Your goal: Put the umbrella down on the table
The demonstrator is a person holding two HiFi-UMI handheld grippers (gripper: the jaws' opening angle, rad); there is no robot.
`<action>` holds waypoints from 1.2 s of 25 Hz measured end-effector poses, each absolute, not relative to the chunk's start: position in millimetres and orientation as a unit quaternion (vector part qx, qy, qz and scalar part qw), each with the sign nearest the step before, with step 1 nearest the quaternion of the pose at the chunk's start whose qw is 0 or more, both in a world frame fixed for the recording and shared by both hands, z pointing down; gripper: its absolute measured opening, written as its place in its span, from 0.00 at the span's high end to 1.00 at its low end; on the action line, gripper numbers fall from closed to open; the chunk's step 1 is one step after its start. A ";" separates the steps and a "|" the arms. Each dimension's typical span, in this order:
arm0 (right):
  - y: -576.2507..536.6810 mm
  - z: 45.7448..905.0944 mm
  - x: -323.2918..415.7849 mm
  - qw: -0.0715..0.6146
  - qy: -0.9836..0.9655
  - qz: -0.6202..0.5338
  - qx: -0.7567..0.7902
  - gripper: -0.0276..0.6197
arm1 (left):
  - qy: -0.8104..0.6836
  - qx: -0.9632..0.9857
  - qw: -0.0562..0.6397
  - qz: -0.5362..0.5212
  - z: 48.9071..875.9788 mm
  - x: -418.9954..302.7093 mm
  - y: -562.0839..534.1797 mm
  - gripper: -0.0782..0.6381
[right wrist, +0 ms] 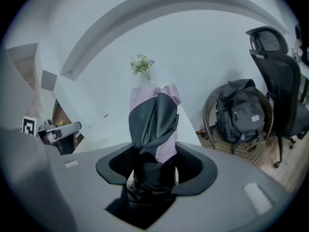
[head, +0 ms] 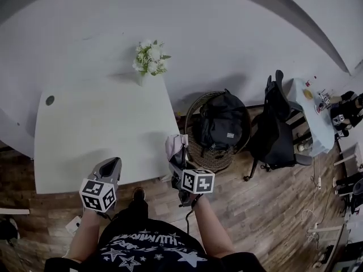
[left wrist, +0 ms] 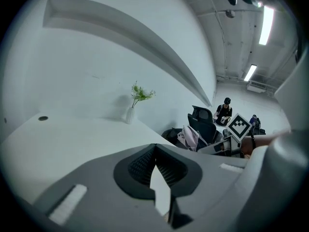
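A folded pink and black umbrella [head: 175, 148] stands up between the jaws of my right gripper [head: 177, 164], which is shut on its lower part. It is held over the front right corner of the white table [head: 96, 123]. In the right gripper view the umbrella [right wrist: 154, 117] rises from the gripper [right wrist: 154, 167] with the table [right wrist: 104, 129] behind it. My left gripper [head: 112, 164] hovers at the table's front edge, its jaws together and holding nothing. In the left gripper view that gripper [left wrist: 154, 149] points across the table [left wrist: 58, 134] and the umbrella [left wrist: 189, 137] shows at the right.
A white vase of flowers [head: 150, 58] stands at the table's far right corner. Right of the table a wicker chair holds a black backpack [head: 222, 124], and a black office chair [head: 278, 123] stands beyond it. The floor is wood planks. A person [left wrist: 225, 111] sits far off.
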State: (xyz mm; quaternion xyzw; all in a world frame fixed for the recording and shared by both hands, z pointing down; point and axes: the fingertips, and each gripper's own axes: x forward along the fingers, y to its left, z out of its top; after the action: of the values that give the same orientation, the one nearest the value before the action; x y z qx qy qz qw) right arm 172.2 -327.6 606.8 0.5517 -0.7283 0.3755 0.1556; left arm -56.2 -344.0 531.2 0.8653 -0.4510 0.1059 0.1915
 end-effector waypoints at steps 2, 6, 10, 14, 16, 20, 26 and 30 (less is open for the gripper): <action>-338.9 613.8 177.1 0.168 -0.719 0.380 0.557 0.57 | -0.444 0.868 0.194 0.112 534.9 -53.9 -358.2 0.88; -360.7 623.6 183.8 0.187 -0.706 0.385 0.565 0.57 | -0.431 0.872 0.201 0.117 540.7 -47.5 -387.3 0.89; -383.0 632.7 186.9 0.214 -0.699 0.379 0.568 0.57 | -0.418 0.876 0.208 0.122 547.1 -38.3 -412.8 0.89; -400.4 641.4 189.7 0.234 -0.689 0.378 0.573 0.57 | -0.405 0.879 0.217 0.126 553.6 -32.1 -431.2 0.88; -406.0 645.8 190.9 0.242 -0.684 0.377 0.575 0.57 | -0.400 0.881 0.220 0.129 556.7 -30.8 -438.2 0.88; -412.8 656.1 191.1 0.262 -0.678 0.377 0.574 0.57 | -0.391 0.884 0.220 0.132 559.6 -27.9 -450.4 0.88; -420.6 666.4 194.1 0.278 -0.666 0.371 0.585 0.56 | -0.381 0.886 0.226 0.136 565.0 -24.5 -458.9 0.88; -426.4 668.2 192.6 0.286 -0.670 0.361 0.582 0.56 | -0.379 0.886 0.228 0.139 569.8 -23.1 -461.9 0.89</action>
State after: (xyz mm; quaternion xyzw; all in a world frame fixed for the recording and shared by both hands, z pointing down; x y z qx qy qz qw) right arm 192.6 -426.4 668.2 0.5824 -0.6700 0.3609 0.2859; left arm -23.1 -461.9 569.8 0.8863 -0.3785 0.1392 0.2276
